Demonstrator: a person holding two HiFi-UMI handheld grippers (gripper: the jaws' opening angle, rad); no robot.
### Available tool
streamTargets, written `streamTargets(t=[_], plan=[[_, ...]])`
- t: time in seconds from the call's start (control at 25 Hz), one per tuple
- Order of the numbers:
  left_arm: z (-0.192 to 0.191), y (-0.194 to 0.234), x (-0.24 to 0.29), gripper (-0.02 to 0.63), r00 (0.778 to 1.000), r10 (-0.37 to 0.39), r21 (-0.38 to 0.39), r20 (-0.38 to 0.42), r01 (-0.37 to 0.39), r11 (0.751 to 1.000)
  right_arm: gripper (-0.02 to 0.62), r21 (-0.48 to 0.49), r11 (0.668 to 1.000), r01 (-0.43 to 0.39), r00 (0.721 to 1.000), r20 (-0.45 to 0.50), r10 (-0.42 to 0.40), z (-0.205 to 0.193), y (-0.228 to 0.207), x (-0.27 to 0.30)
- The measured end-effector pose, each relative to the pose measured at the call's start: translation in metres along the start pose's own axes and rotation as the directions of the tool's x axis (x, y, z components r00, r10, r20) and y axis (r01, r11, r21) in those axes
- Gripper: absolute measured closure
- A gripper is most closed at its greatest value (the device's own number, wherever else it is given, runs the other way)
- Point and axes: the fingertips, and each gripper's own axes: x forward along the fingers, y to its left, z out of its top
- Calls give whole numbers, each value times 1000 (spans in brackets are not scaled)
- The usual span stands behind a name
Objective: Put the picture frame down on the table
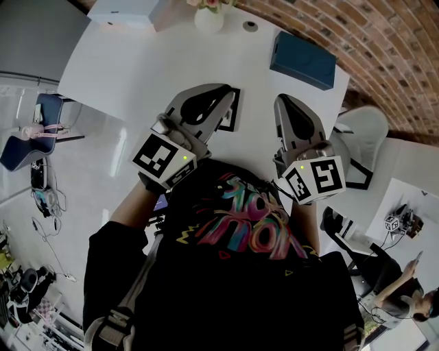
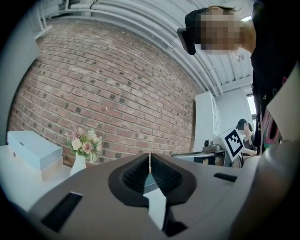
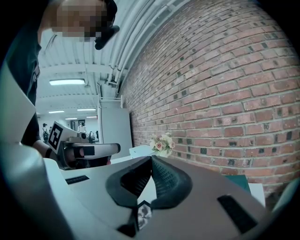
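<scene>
Only a narrow strip of the one picture frame [image 1: 232, 115] is seen in the head view: black edge, pale mat, the rest covered by the left gripper [image 1: 225, 92] at its 9 o'clock. The frame seems to lie flat on the white table [image 1: 137, 65], at 12 o'clock from the person's chest; whether the gripper touches it cannot be told. In the right gripper view a small dark corner is glimpsed under the jaws, too little to be identified.

Two grippers are counted. In the left gripper view the jaws are pressed together at the tips with nothing between them; the right gripper [image 1: 283, 101] is likewise closed and empty.

One vase of flowers [image 1: 208, 19] is cut off at 12 o'clock, one light-blue box [image 1: 123, 10] at 11, one teal book [image 1: 302, 59] at 1.

The coloured lettering on the shirt cannot be read
</scene>
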Motion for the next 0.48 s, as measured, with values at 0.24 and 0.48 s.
streamTargets(t=[0.24, 0.48], plan=[[0, 0, -1, 574, 1000, 5, 4, 1, -5, 1000, 578, 0, 1000, 1, 1000, -2, -1, -2, -1, -2], [-1, 4, -1, 574, 1000, 11, 6, -4, -11, 1000, 578, 0, 1000, 7, 1000, -5, -7, -2, -4, -1]])
